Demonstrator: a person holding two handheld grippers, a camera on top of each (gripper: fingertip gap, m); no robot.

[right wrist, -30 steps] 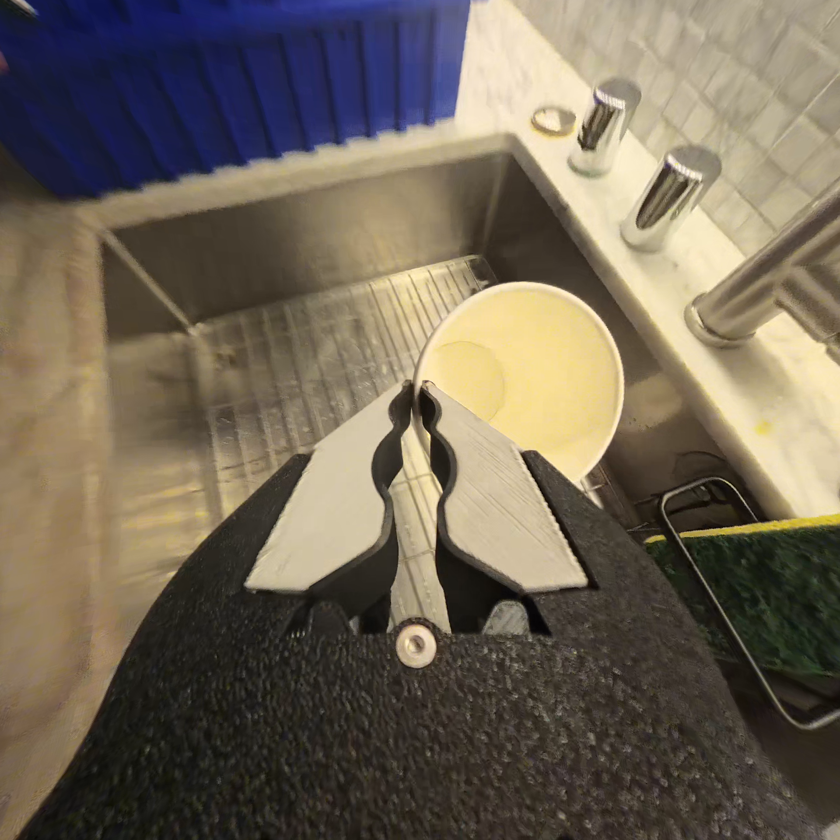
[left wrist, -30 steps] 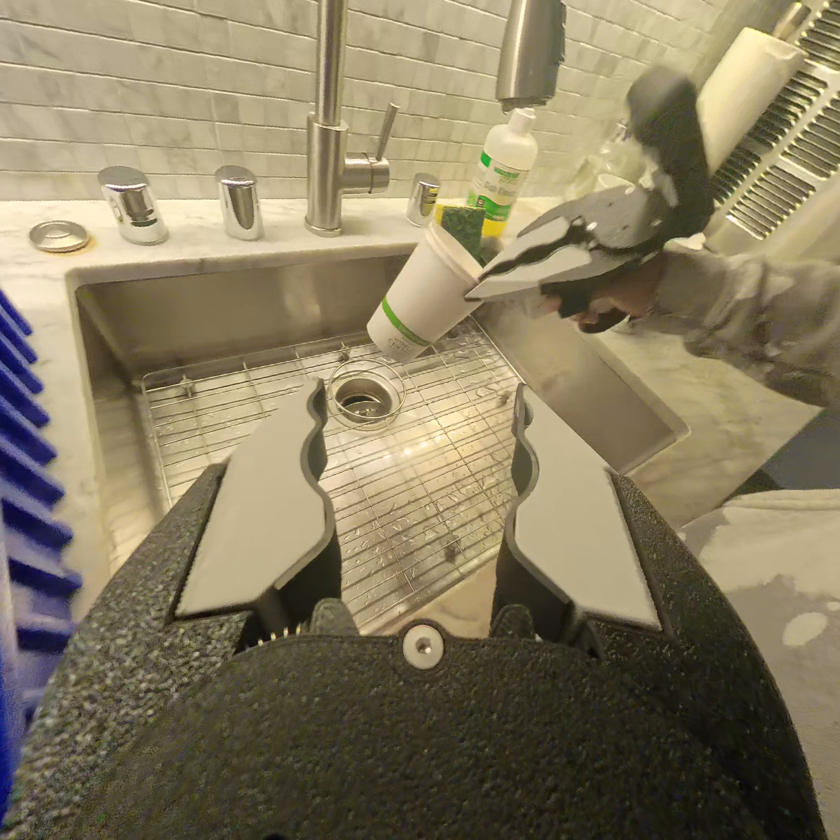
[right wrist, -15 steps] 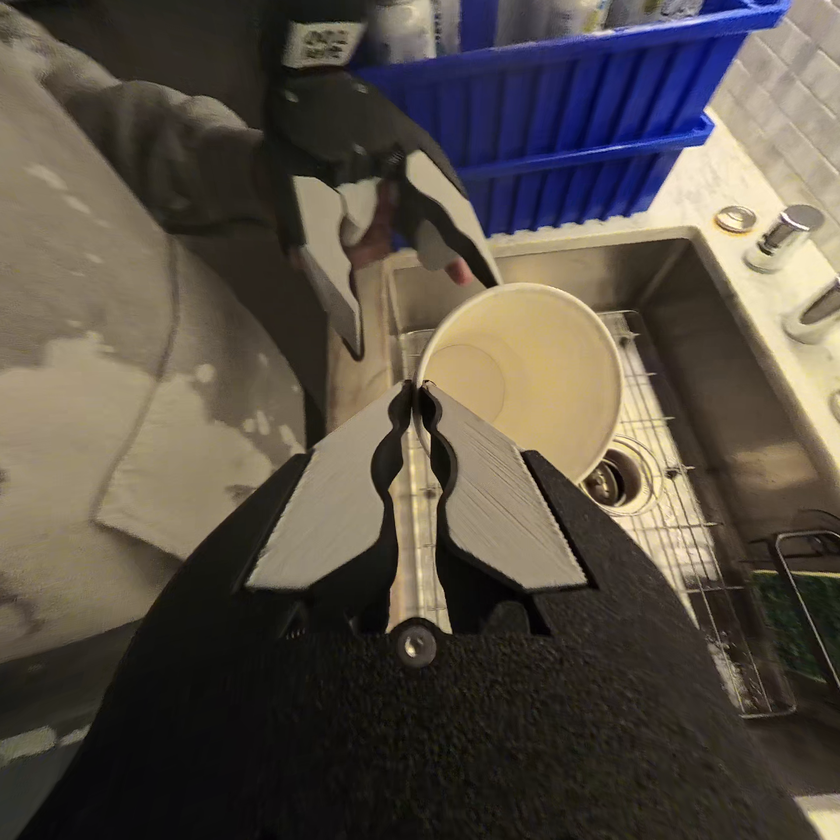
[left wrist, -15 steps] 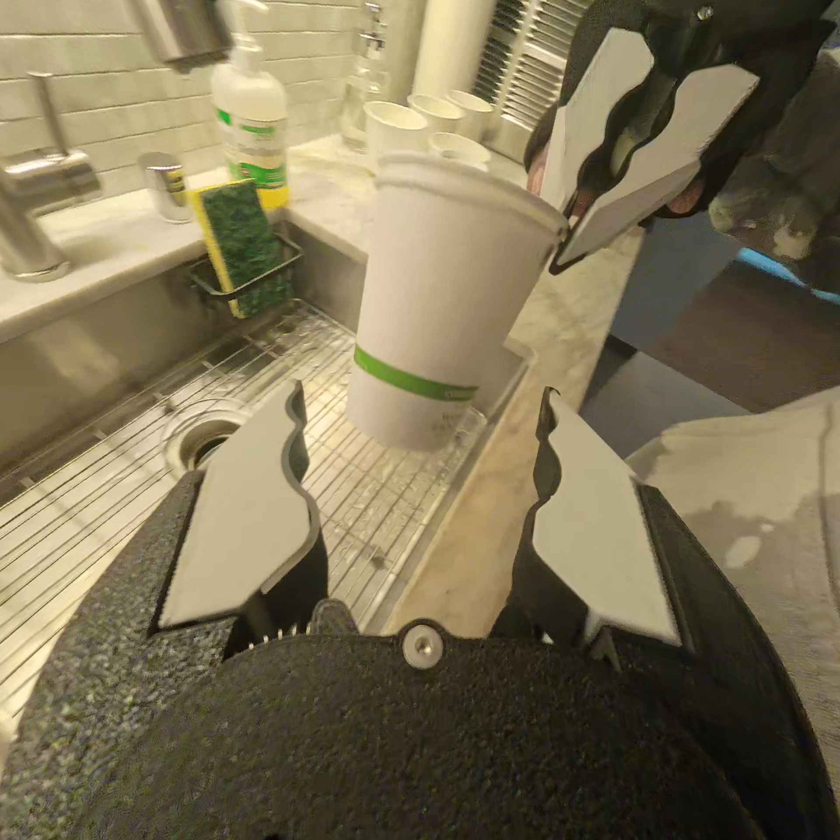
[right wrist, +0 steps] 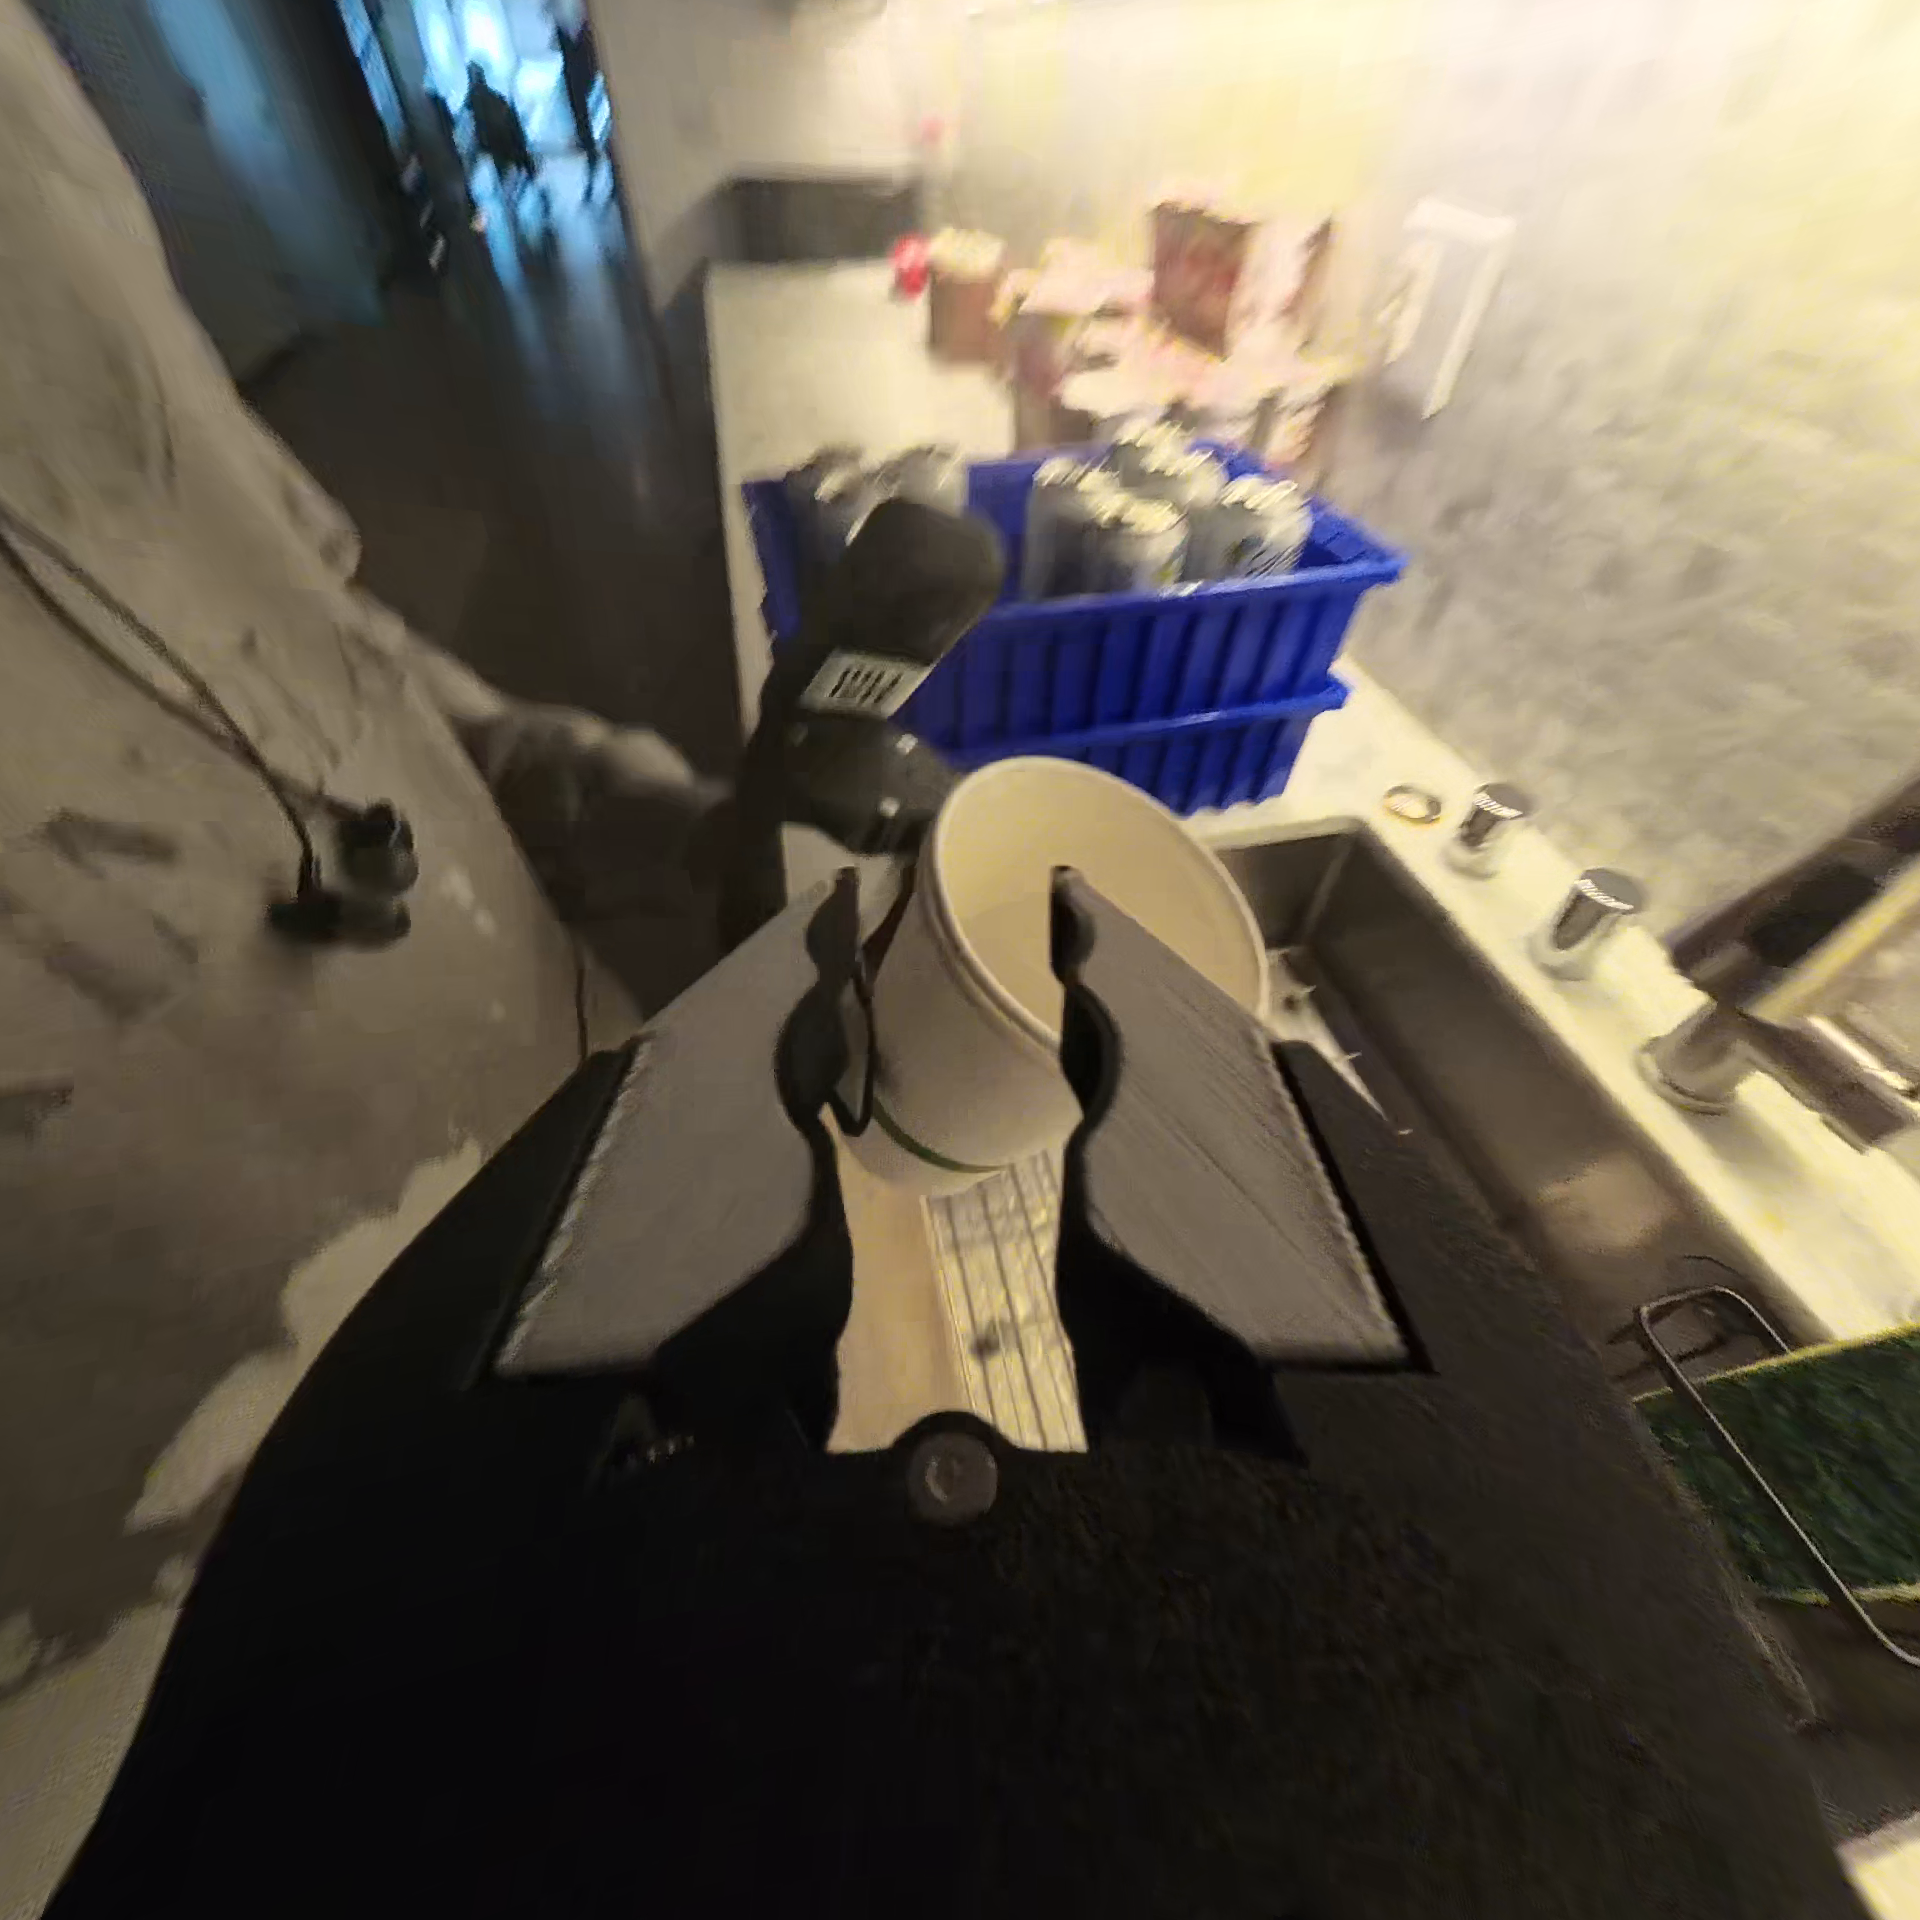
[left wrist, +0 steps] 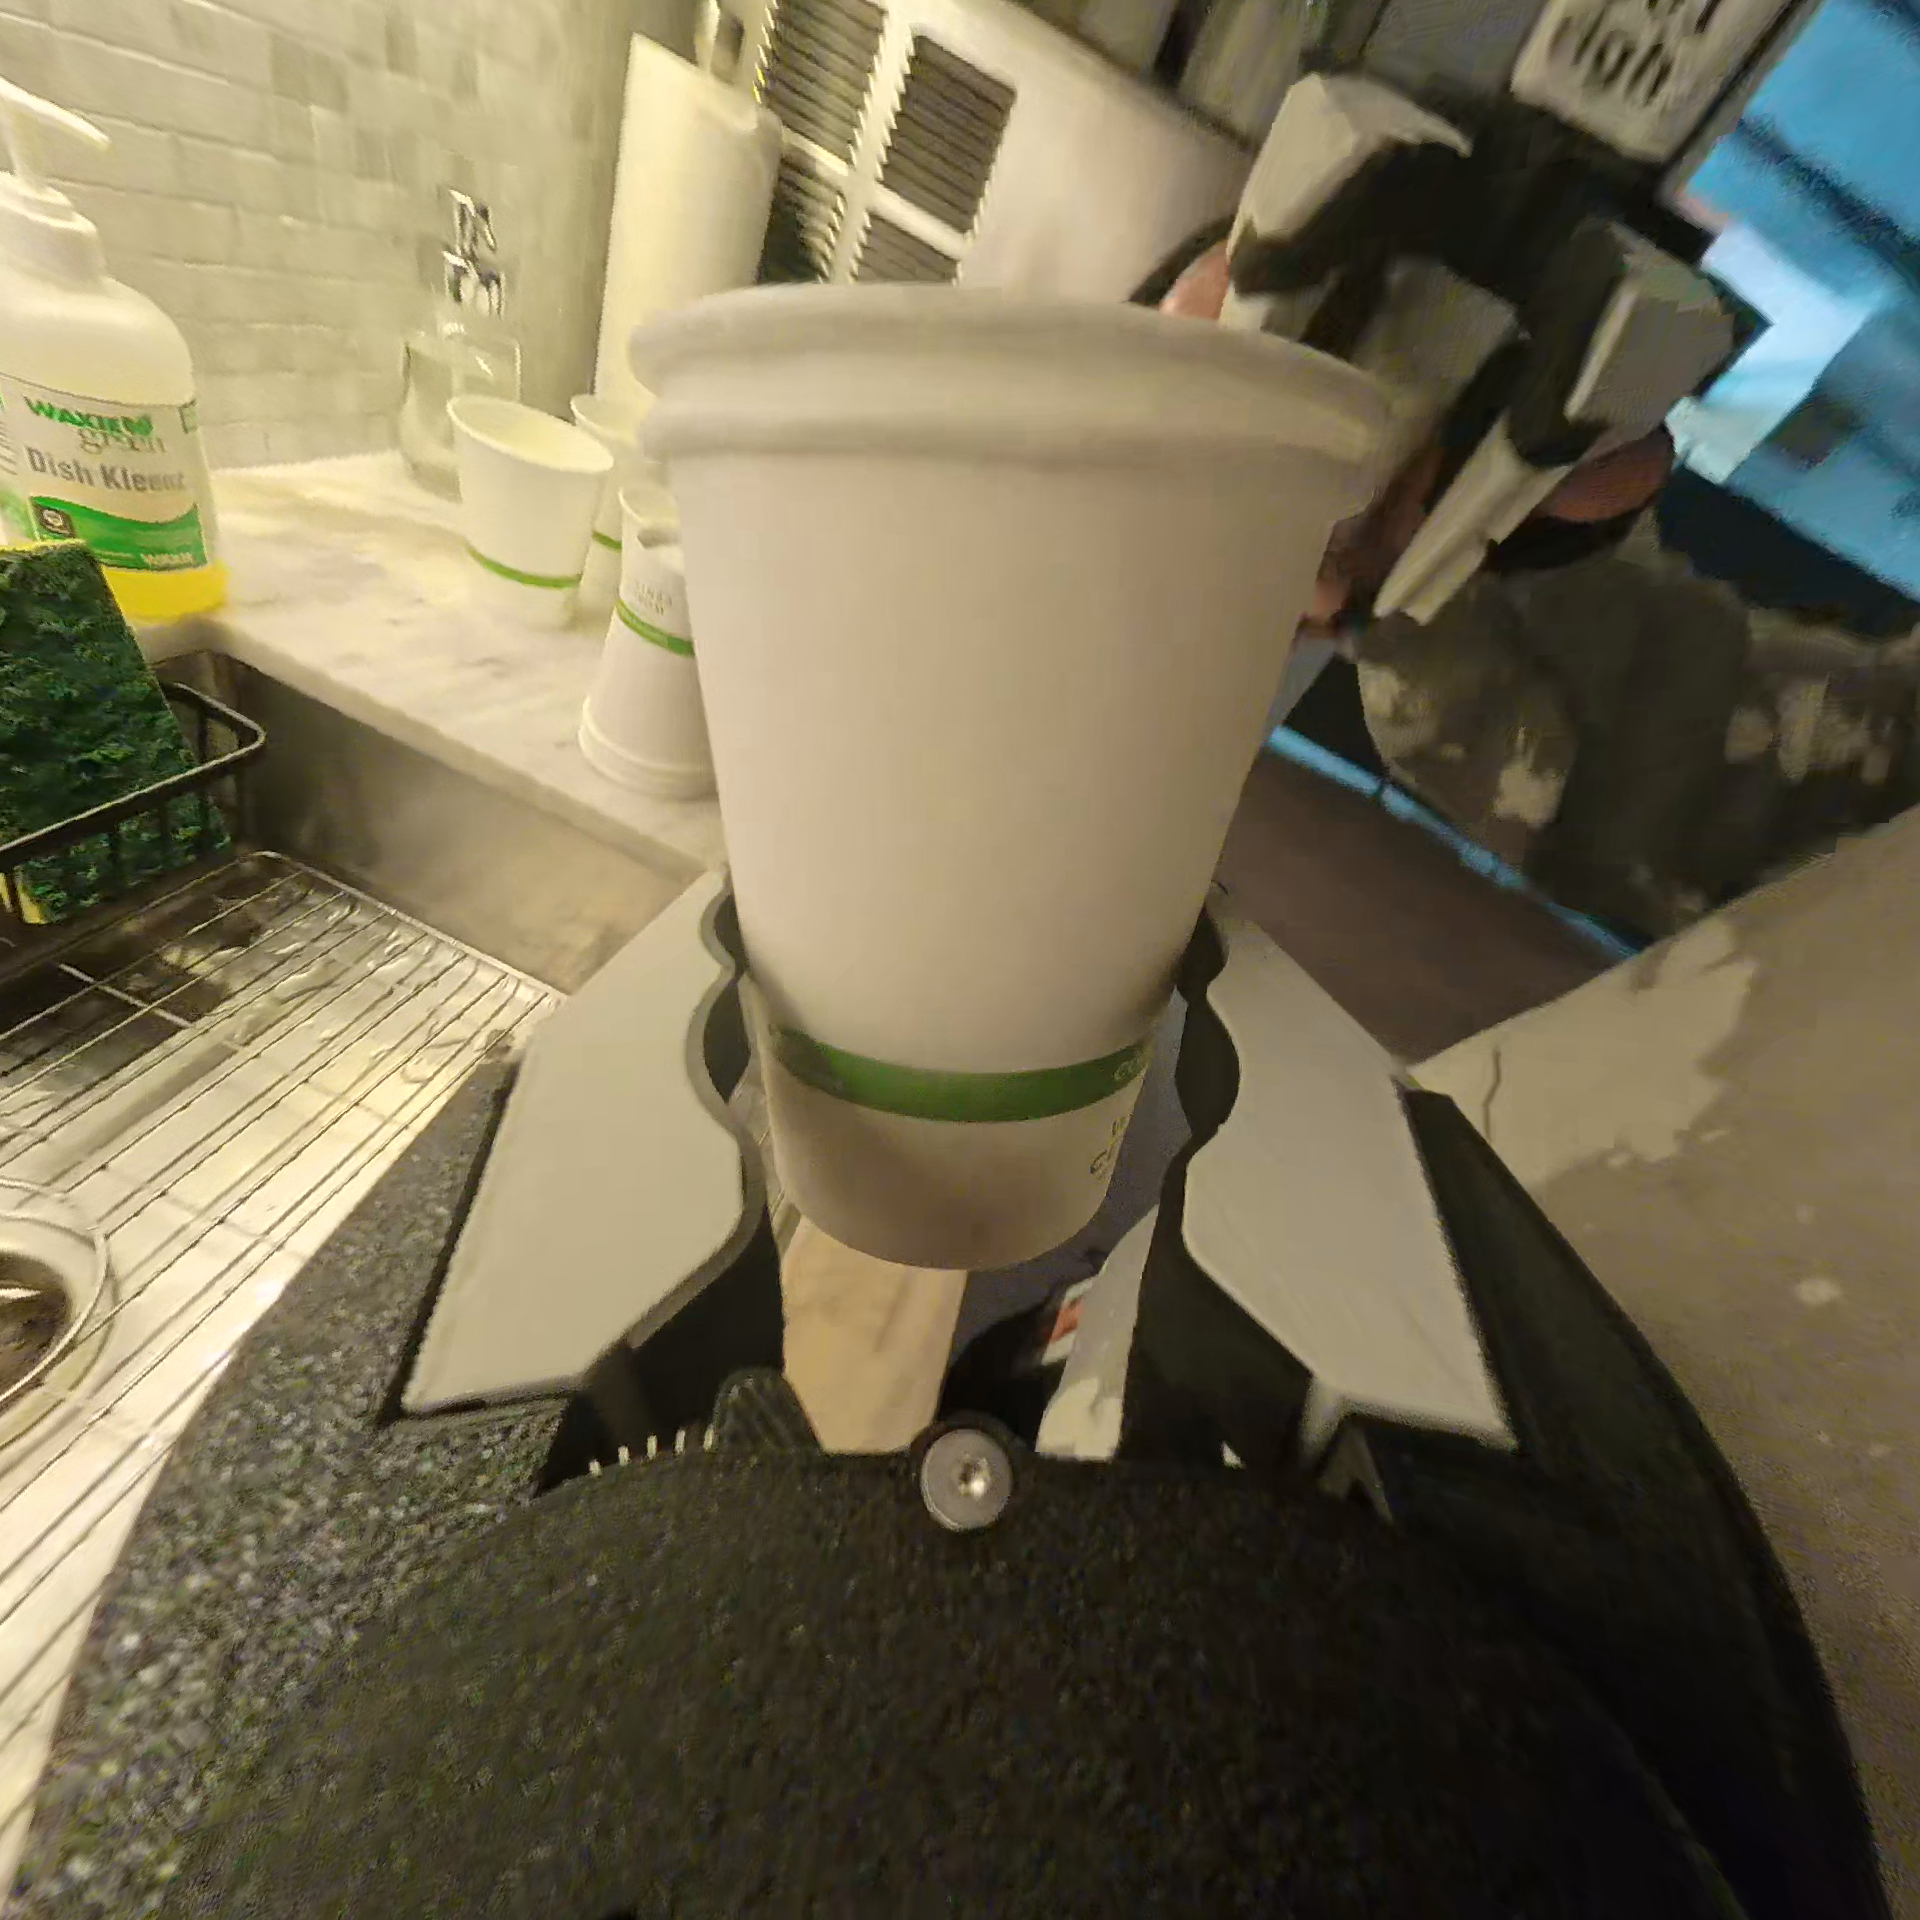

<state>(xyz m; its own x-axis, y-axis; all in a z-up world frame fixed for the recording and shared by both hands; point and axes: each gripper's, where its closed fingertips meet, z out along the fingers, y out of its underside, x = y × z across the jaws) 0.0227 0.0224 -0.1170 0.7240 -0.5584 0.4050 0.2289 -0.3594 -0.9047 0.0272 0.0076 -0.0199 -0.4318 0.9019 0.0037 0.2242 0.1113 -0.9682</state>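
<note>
A white paper cup with a green band stands upright between my left gripper's fingers. The left gripper is shut on the cup's lower body, above the front edge of the sink. My right gripper is open, with one finger outside the cup and one over its mouth, astride the rim but not pinching it. In the left wrist view the right gripper shows behind the cup's rim at the upper right. The right wrist view is blurred.
The steel sink with a wire grid lies to the left. A green sponge in a black wire holder, a soap bottle, several paper cups and a paper towel roll stand on the counter. A blue crate of cans sits beyond the sink. The tips of one gripper are about 10 cm away from the tips of the other.
The right gripper carried the cup out over the sink's front edge to the left gripper. The left gripper closed on the cup's body. The right gripper opened off the rim.
</note>
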